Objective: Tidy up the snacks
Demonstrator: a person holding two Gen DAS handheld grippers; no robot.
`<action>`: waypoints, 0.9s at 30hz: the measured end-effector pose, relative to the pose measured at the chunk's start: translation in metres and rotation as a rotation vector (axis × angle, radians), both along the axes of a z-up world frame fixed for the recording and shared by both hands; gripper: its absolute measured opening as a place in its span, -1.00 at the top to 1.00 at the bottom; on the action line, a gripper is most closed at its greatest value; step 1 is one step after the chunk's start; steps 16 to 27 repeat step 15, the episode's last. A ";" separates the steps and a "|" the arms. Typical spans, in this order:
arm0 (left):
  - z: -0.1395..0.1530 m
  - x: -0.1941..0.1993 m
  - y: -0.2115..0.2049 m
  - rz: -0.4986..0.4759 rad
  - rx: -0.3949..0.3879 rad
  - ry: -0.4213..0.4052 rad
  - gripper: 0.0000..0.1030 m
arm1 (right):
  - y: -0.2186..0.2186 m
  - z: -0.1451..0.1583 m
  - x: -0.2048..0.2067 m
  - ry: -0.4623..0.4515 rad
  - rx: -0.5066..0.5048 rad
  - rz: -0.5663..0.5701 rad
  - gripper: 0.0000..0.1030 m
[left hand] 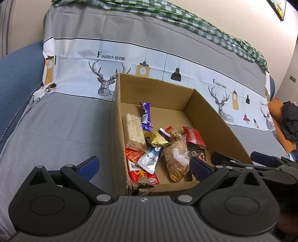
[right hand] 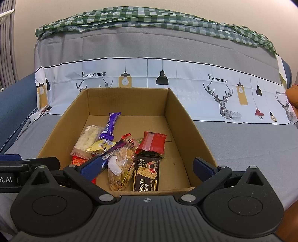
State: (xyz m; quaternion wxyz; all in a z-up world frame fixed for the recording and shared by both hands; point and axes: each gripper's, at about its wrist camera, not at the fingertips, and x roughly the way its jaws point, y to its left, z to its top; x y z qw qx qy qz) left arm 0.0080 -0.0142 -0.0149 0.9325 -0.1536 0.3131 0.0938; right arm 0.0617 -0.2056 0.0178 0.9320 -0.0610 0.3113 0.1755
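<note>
- Left wrist view: the left claw [left hand: 143, 167] stands wide apart and grips nothing, one blue pad outside the cardboard box [left hand: 210, 111] at 9 o'clock, the other over the snacks inside.
- The box sits open-topped on the sofa seat [left hand: 61, 126], its near left corner torn and ragged.
- The snacks lie heaped in the near left part of the box: a purple bar [left hand: 145, 116] at 12 o'clock of the heap, a pale cracker pack [left hand: 134, 131] along the left wall, a gold wrapper [left hand: 158, 139] in the middle, a silver-blue sachet [left hand: 150, 160] over a red-orange packet [left hand: 141, 173], a clear bag of crackers [left hand: 177, 162], and a red pouch [left hand: 193, 136] at 3 o'clock.
- The right claw [left hand: 236, 160] shows at the box's near right rim, also apart.
- Right wrist view: the right claw [right hand: 147, 168] is spread wide and empty over the box's [right hand: 184, 115] near edge.
- A black biscuit pack [right hand: 146, 176] lies nearest, touching the clear cracker bag [right hand: 122, 168]; the red pouch [right hand: 151, 142] overlaps its far end. The far half of the box floor is bare.
- A grey sofa cover with a white printed band [right hand: 186, 82] of deer and lamps drapes the backrest; a green checked cloth [right hand: 149, 18] lies along the top, against a cream wall [right hand: 167, 5].
</note>
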 end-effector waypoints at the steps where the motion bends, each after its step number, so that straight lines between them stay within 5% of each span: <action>1: 0.000 0.000 0.000 0.000 -0.001 0.000 -0.99 | 0.000 0.000 0.000 0.002 0.001 0.000 -0.99; 27: -0.001 -0.001 0.000 -0.006 -0.004 -0.007 -0.99 | 0.000 -0.001 0.000 0.002 0.003 -0.003 -0.99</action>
